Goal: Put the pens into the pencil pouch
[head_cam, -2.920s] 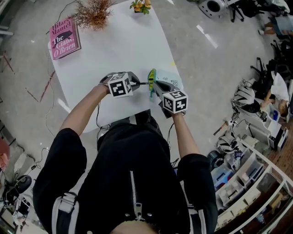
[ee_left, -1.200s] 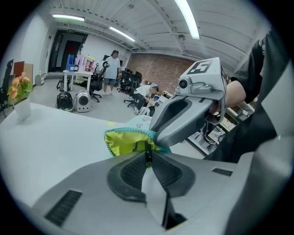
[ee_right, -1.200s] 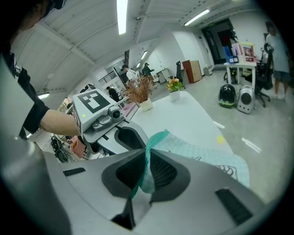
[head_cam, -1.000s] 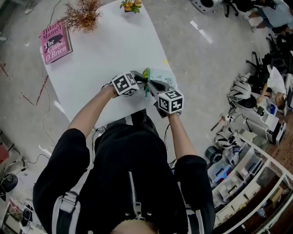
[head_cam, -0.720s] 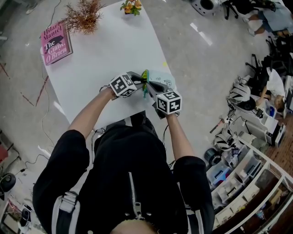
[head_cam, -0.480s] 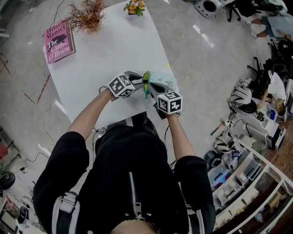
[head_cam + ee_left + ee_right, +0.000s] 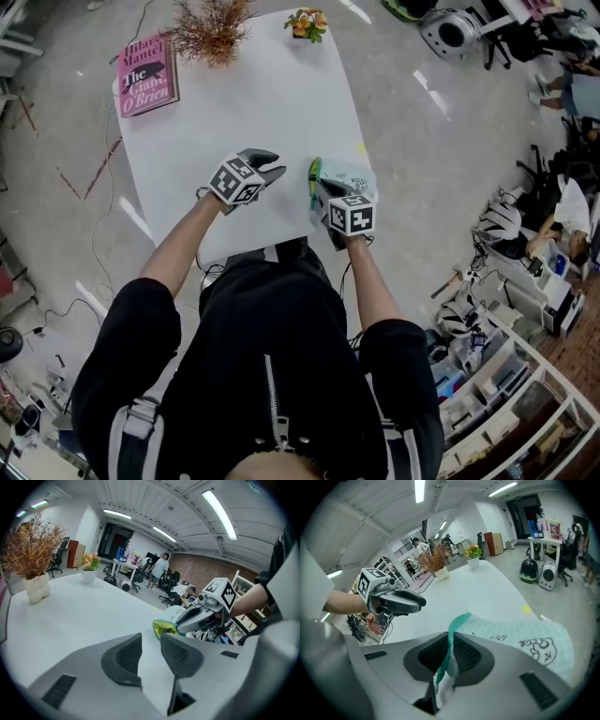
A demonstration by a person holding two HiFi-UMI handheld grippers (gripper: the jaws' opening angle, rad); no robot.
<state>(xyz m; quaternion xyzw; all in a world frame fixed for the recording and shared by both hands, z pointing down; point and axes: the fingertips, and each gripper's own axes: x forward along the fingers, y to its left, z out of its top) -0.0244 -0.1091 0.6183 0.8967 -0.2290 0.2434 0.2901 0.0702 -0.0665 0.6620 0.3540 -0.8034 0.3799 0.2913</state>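
Note:
A pale teal pencil pouch [image 7: 349, 178] with a yellow-green mouth [image 7: 313, 174] lies at the near right of the white table [image 7: 253, 94]. My right gripper [image 7: 323, 191] is shut on the pouch's mouth edge; in the right gripper view the teal fabric [image 7: 449, 654] is pinched between the pads, and the printed body [image 7: 520, 637] spreads out to the right. My left gripper [image 7: 270, 165] hovers left of the pouch, apart from it. Its jaws have just been opening and stand open [image 7: 150, 641] with nothing between them. No pen shows in any view.
A pink book [image 7: 147, 75] lies at the table's far left corner. A dried plant [image 7: 211, 28] and a small flower pot [image 7: 309, 23] stand along the far edge. Chairs, bags and shelves crowd the floor on the right.
My left gripper has drawn away to the left from the pouch's mouth and has opened. The right gripper has sunk a little with the pouch edge still in it.

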